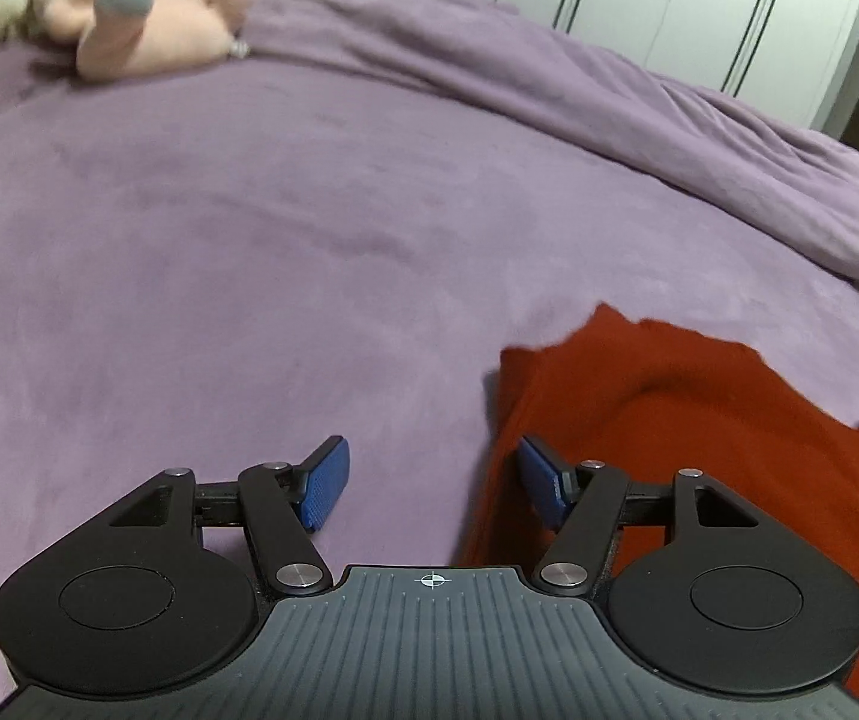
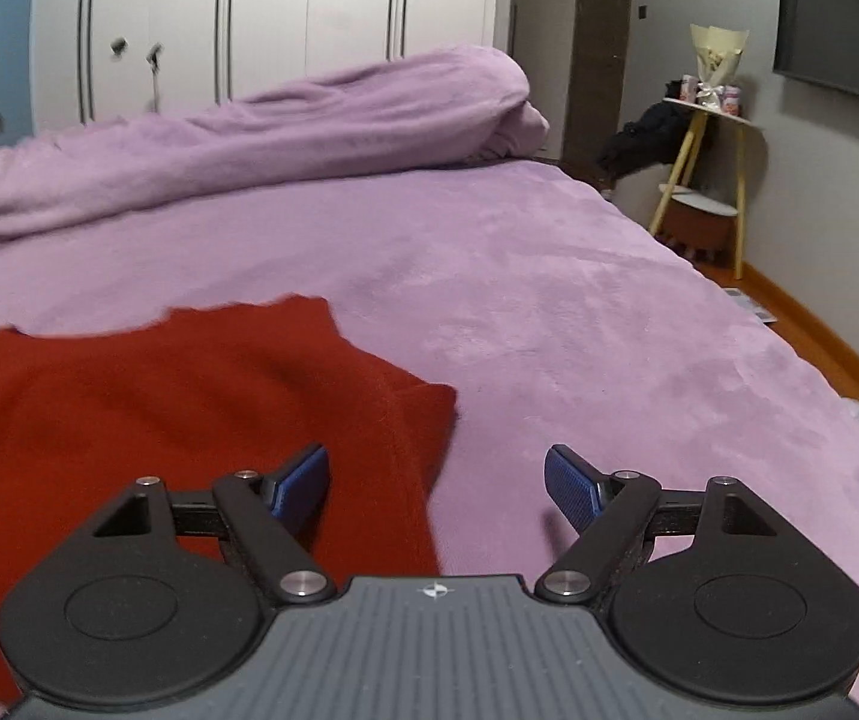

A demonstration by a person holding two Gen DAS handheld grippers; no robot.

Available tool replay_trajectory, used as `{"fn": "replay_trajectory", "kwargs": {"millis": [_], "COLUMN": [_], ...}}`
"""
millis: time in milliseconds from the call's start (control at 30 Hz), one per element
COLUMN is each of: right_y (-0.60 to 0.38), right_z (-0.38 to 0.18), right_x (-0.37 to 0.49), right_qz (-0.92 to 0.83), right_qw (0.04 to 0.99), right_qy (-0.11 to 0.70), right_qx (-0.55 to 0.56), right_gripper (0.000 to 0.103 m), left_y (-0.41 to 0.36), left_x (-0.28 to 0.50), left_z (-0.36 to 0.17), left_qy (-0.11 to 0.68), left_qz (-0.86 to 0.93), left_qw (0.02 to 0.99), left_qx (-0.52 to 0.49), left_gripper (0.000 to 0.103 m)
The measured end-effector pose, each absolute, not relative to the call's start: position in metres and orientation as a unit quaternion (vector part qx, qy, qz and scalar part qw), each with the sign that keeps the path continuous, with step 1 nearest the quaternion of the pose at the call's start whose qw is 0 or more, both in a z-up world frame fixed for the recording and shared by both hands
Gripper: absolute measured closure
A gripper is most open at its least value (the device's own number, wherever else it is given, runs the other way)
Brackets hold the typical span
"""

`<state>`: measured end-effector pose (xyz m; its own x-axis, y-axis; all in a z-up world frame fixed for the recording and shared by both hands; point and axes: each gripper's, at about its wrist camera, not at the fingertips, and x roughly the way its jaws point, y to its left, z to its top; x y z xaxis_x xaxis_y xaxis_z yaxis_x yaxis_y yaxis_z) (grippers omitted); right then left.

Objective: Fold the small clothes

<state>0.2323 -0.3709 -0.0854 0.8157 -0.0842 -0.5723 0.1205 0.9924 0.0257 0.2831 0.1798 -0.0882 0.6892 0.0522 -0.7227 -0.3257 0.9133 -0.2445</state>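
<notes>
A red garment [image 1: 699,420] lies flat on the purple bed [image 1: 249,240], lower right in the left view, lower left in the right. Left claw [image 1: 432,483] and right claw [image 2: 436,489] both gape, holding nothing.

both tools are built alike: the left gripper [image 1: 432,483] and the right gripper [image 2: 435,489] each have a ribbed dark grey body stamped with a small white crosshair mark at its front edge, flanked by two matte black housings shaped like rounded teardrops, each with a shallow circular recess on top. black link arms run forward from silver round-headed pivot screws, with smaller silver screws at the outer joints and triangular cut-outs in the housings. the fingertips [image 1: 324,483] [image 2: 573,489] are flat blue pads with a fine dotted grip texture, set on black brackets.
</notes>
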Motion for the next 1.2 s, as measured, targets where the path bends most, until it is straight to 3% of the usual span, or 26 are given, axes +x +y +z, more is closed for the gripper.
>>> {"fn": "replay_trajectory", "kwargs": {"millis": [367, 467, 567, 733, 900, 1033, 1100, 1200], "right_y": [-0.299, -0.294, -0.295, -0.282, -0.263, -0.267, -0.268, -0.266], "right_z": [-0.071, -0.081, -0.089, -0.096, -0.097, -0.096, -0.097, -0.099], "right_x": [0.176, 0.181, 0.184, 0.188, 0.185, 0.182, 0.181, 0.180], "right_qz": [0.085, 0.088, 0.082, 0.107, 0.090, 0.093, 0.095, 0.094], "right_qw": [0.923, 0.911, 0.905, 0.904, 0.911, 0.913, 0.915, 0.919], "right_qy": [0.353, 0.377, 0.393, 0.399, 0.396, 0.390, 0.384, 0.378], "right_qx": [0.125, 0.139, 0.145, 0.113, 0.069, 0.078, 0.075, 0.068], "right_gripper": [0.019, 0.029, 0.030, 0.004, 0.004, 0.004, 0.004, 0.004], "left_y": [0.199, 0.205, 0.214, 0.222, 0.227, 0.227, 0.227, 0.228], "left_x": [0.253, 0.257, 0.263, 0.272, 0.276, 0.276, 0.278, 0.281], "left_z": [-0.104, -0.113, -0.125, -0.134, -0.138, -0.140, -0.142, -0.145], "left_qy": [0.442, 0.448, 0.446, 0.441, 0.439, 0.436, 0.434, 0.432], "left_qz": [-0.034, -0.058, -0.054, -0.057, -0.063, -0.069, -0.068, -0.066], "left_qw": [0.821, 0.796, 0.778, 0.766, 0.761, 0.766, 0.762, 0.755], "left_qx": [-0.359, -0.403, -0.439, -0.464, -0.473, -0.467, -0.475, -0.489], "left_gripper": [0.037, 0.037, 0.048, 0.057, 0.065, 0.063, 0.057, 0.060]}}
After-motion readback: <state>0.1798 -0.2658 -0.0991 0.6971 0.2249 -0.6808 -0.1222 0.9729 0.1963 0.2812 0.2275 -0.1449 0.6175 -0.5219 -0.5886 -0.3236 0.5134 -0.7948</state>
